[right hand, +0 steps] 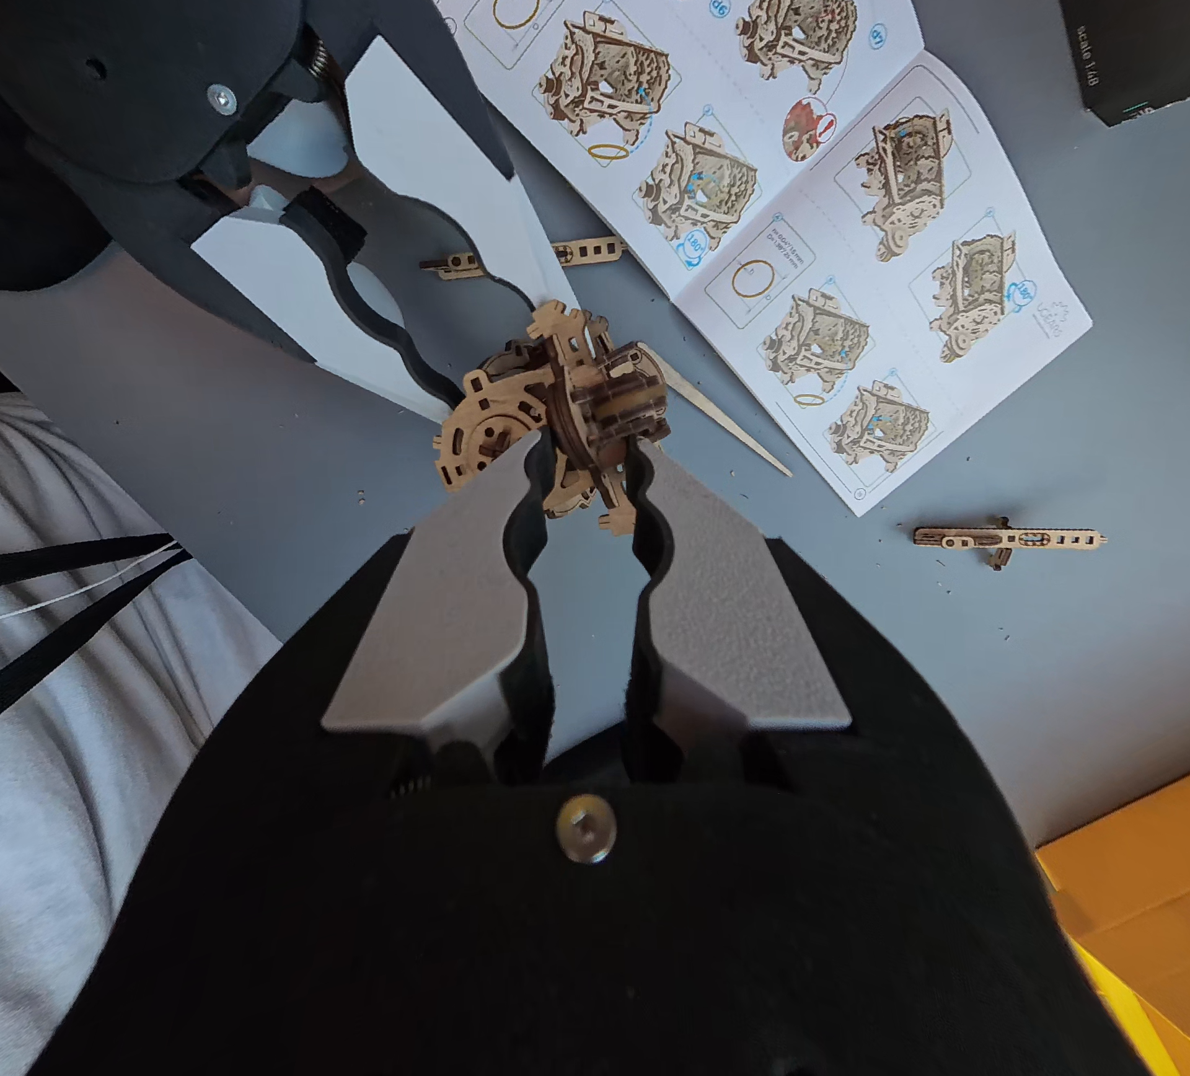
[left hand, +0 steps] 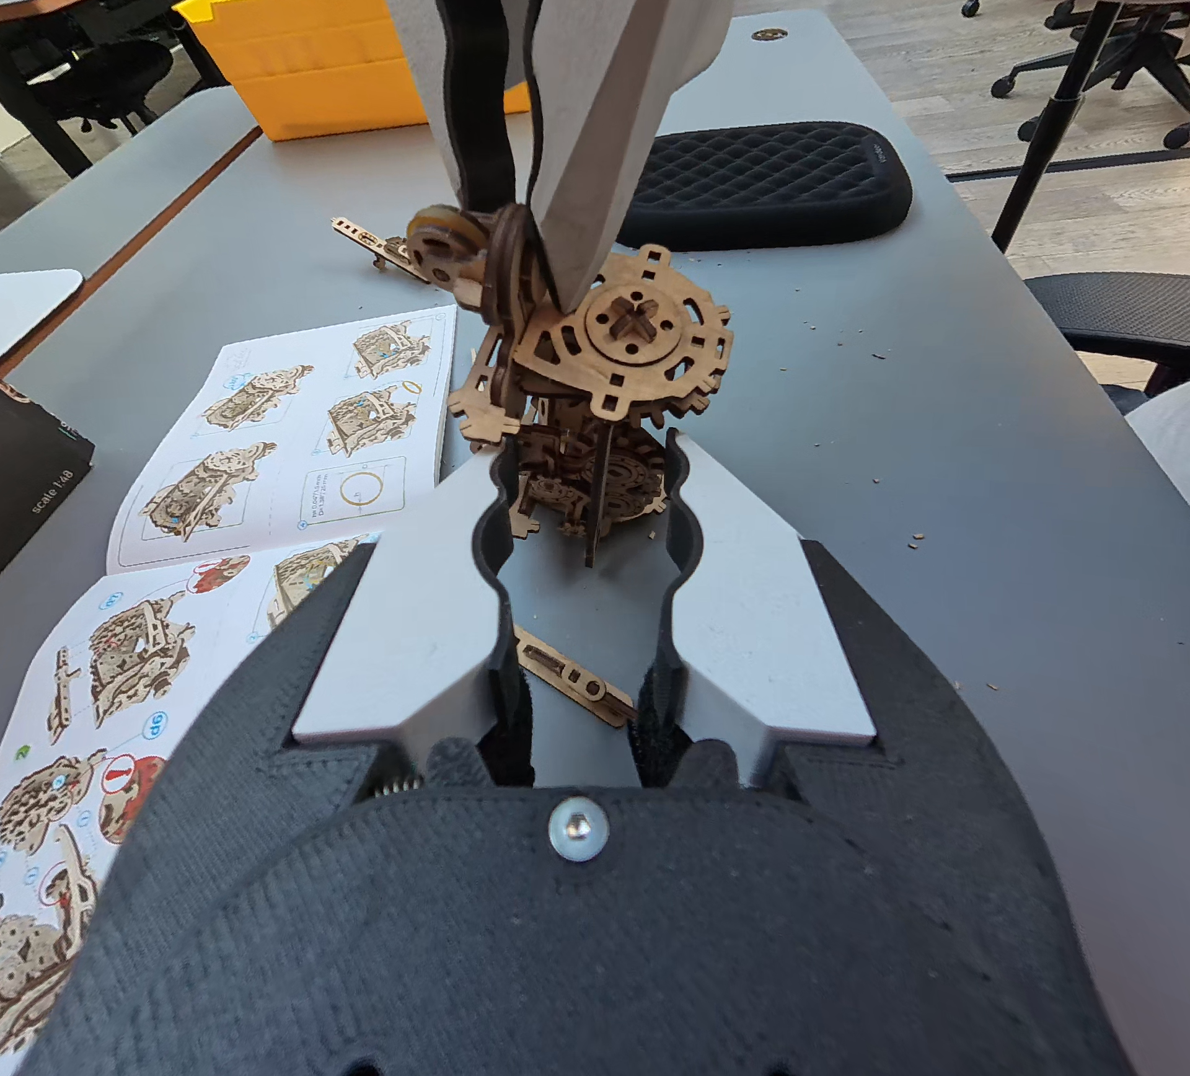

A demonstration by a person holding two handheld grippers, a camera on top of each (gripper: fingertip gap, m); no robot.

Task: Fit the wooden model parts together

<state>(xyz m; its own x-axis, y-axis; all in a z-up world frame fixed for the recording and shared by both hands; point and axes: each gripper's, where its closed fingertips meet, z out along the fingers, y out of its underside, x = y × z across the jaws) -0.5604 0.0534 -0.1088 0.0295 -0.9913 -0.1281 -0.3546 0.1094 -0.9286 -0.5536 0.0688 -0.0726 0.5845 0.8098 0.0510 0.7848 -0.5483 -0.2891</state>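
Observation:
A small wooden gear model stands on the grey table. My left gripper is shut on the model's lower body, one finger on each side. My right gripper comes down from above and is shut on a dark round wheel part at the model's side; in the left wrist view this gripper pinches the discs at the model's upper left. The right wrist view also shows the left gripper reaching in from the upper left.
An open instruction booklet lies left of the model. Loose wooden strips lie under my left gripper, behind the model and to the right; a pointed wooden stick lies by the booklet. A yellow bin, a black pad and a black box stand around. About 4 cm separates my left fingertips from my right. The left tips stand about 9 cm off the pointed wooden stick.

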